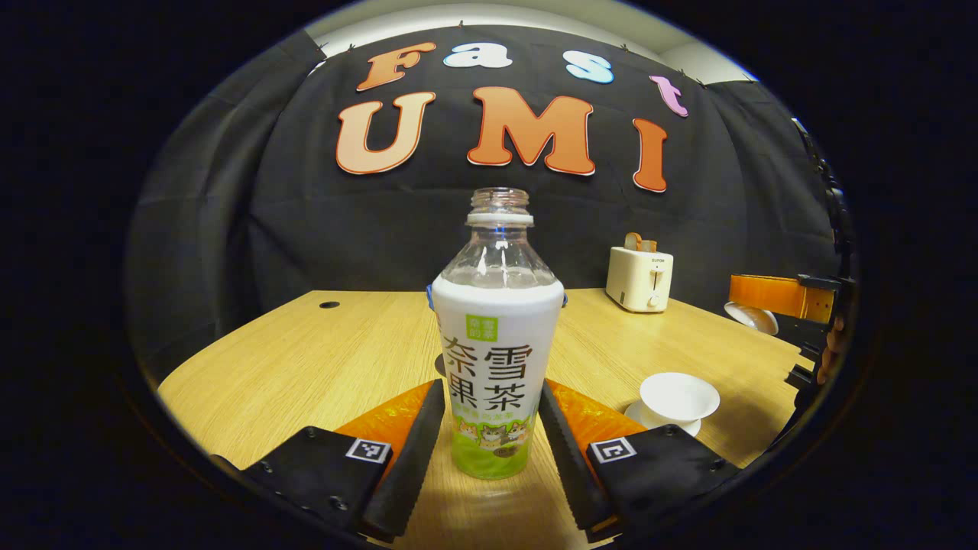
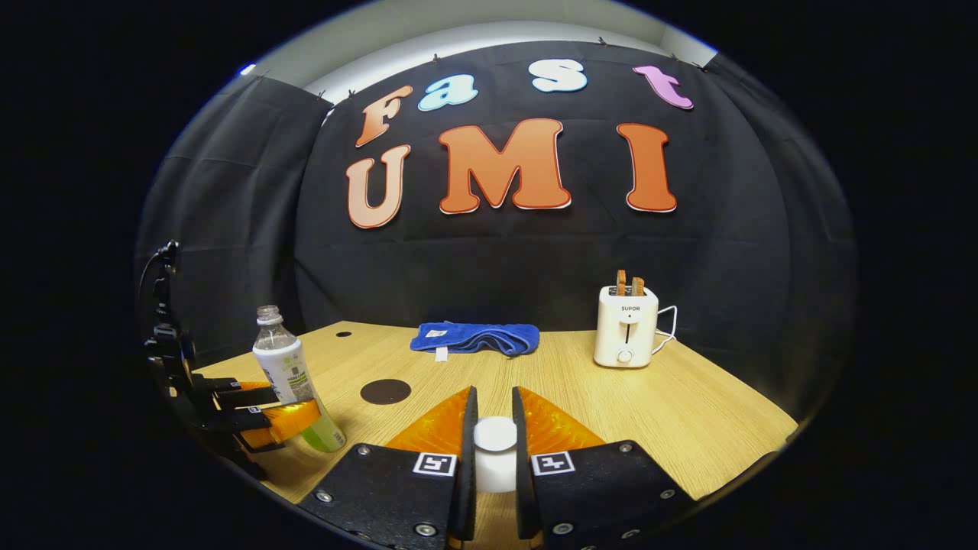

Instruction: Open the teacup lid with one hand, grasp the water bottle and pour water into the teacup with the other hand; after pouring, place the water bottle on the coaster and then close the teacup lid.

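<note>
Pale wood grain covers the surface (image 1: 306,359), where the uncapped water bottle (image 1: 497,336) stands upright between the spread fingers of the left gripper (image 1: 493,435); a narrow gap shows on each side, so the fingers are released and not pressing on it. To its right the open teacup (image 1: 678,399) sits on its saucer, well apart from a white toaster (image 1: 640,279) at the back. In the right gripper view, the right gripper (image 2: 494,451) has its fingers clenched on the white teacup lid (image 2: 495,452), held off the cup. A dark round coaster (image 2: 385,391) lies bare on the surface, near the bottle and the left gripper at the left edge. A folded blue cloth (image 2: 475,338) rests by the back wall.
</note>
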Tool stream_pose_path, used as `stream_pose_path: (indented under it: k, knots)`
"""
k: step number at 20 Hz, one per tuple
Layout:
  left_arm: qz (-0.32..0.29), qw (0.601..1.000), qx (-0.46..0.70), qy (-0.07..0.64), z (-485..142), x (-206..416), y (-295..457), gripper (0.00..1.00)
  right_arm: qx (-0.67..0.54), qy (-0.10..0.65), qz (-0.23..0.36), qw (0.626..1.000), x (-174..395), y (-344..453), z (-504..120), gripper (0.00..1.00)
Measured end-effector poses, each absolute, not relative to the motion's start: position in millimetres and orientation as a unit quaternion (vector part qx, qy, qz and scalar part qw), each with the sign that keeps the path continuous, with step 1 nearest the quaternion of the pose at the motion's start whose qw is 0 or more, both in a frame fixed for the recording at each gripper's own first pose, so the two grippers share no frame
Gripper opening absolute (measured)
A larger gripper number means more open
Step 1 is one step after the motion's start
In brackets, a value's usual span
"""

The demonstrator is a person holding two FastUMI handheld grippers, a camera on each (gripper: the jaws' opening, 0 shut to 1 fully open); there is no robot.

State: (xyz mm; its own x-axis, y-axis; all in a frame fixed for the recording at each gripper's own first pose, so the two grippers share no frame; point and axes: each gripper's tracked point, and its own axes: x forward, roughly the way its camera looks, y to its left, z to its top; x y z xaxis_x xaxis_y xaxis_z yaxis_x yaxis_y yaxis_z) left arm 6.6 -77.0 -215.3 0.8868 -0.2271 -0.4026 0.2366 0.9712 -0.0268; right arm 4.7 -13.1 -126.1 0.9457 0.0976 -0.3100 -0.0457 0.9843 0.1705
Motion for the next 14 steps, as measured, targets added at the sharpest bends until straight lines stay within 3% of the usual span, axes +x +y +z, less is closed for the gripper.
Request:
stream_pose_path:
  k: [2, 7, 14]
  knots:
    - [-0.112, 0.973, 0.019, 0.201, -215, 11, -74, 0.71, 0.082, 0.160, 0.036, 0.983, 3, -14, -126, 0.21]
    - [-0.102, 0.973, 0.035, 0.202, -215, 11, -73, 0.65, 0.083, 0.157, 0.035, 0.983, 1, -19, -126, 0.22]
    - [-0.074, 0.963, 0.187, 0.182, -201, 17, -53, 0.66, 0.090, 0.150, 0.024, 0.984, 0, -35, -122, 0.21]
